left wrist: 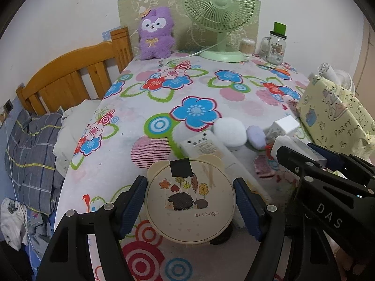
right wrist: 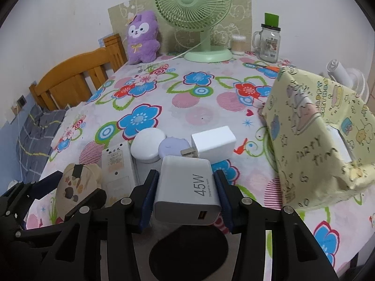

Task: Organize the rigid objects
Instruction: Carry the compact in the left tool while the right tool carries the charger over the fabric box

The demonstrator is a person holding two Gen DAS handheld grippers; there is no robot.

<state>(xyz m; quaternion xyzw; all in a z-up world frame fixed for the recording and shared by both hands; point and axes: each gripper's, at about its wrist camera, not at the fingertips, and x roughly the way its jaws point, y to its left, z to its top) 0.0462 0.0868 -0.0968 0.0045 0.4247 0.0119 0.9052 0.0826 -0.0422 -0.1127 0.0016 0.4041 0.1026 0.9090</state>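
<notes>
My left gripper is shut on a round cream case with a hedgehog picture, held just above the flowered tablecloth; the case also shows in the right wrist view. My right gripper is shut on a white 45W charger. Ahead of it lie a second white charger, a lilac oval case, a white round case and a white remote. The remote also shows in the left wrist view, partly behind the cream case.
A box wrapped in yellow paper stands at the right. A green fan, a purple plush toy, a glass jar and a cotton swab tub stand at the back. A wooden bed frame is at the left.
</notes>
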